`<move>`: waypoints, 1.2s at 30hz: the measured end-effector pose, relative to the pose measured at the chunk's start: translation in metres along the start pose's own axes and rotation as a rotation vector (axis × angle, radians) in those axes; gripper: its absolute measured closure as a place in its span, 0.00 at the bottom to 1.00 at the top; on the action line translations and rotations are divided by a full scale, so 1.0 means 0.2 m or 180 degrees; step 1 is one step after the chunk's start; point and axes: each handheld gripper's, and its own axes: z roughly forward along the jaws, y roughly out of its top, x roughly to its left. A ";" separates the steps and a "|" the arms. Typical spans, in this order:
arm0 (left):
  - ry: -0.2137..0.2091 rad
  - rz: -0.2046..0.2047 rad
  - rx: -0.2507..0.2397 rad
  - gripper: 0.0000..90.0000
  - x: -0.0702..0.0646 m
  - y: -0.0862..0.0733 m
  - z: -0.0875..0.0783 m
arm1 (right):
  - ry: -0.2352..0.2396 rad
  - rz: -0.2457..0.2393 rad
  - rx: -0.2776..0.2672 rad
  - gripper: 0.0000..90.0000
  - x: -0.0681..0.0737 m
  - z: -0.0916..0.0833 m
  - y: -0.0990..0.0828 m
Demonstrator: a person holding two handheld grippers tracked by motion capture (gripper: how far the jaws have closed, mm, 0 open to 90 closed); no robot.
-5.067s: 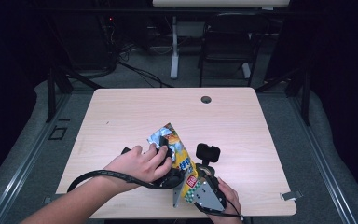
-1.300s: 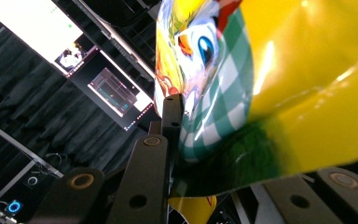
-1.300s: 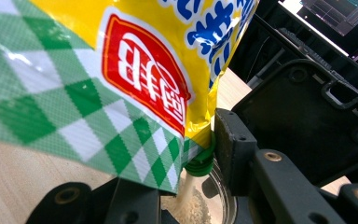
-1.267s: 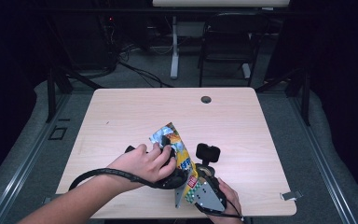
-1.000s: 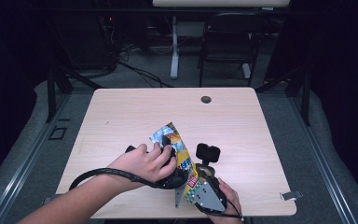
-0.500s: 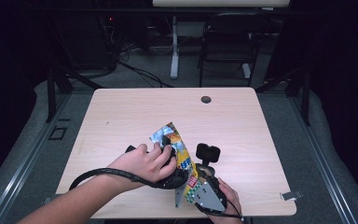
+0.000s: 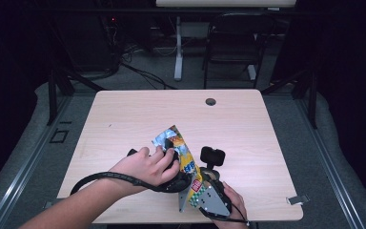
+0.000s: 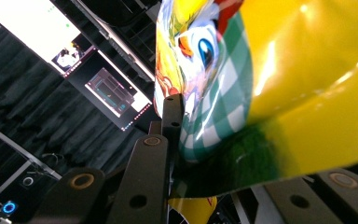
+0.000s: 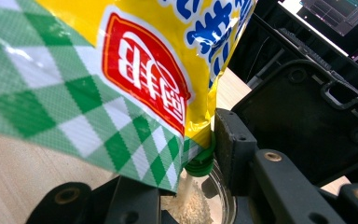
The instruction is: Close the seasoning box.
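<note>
Near the desk's point(image 7: 124, 119) front edge, the left gripper point(image 8: 177, 140) clamps a tilted yellow-and-green foil pouch point(image 7: 183, 152), pouring pale powder point(image 9: 189, 205) into a clear glass bowl point(image 9: 226, 205) gripped by the right gripper point(image 7: 205, 183). Pouring is under way; the bowl looks partly filled.

a dark lab: lone table point(image 7: 124, 119), lit monitors point(image 8: 107, 88), floor cables point(image 7: 143, 71)

A pale wooden table point(image 7: 124, 119) stands on grey carpet point(image 7: 348, 157), a dark chair point(image 7: 231, 43) behind it.
</note>
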 end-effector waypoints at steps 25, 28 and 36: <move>-0.0204 -0.0315 -0.0036 0.89 -0.05 -0.05 0.03 | -0.0006 -0.0064 -0.0017 0.79 0.00 0.00 0.01; -0.0225 -0.0354 -0.0035 0.89 -0.06 -0.06 0.04 | -0.0004 -0.0075 -0.0026 0.79 0.00 0.00 0.01; -0.0299 -0.0493 -0.0067 0.89 -0.09 -0.06 0.05 | -0.0058 -0.0069 -0.0053 0.79 0.00 0.01 0.01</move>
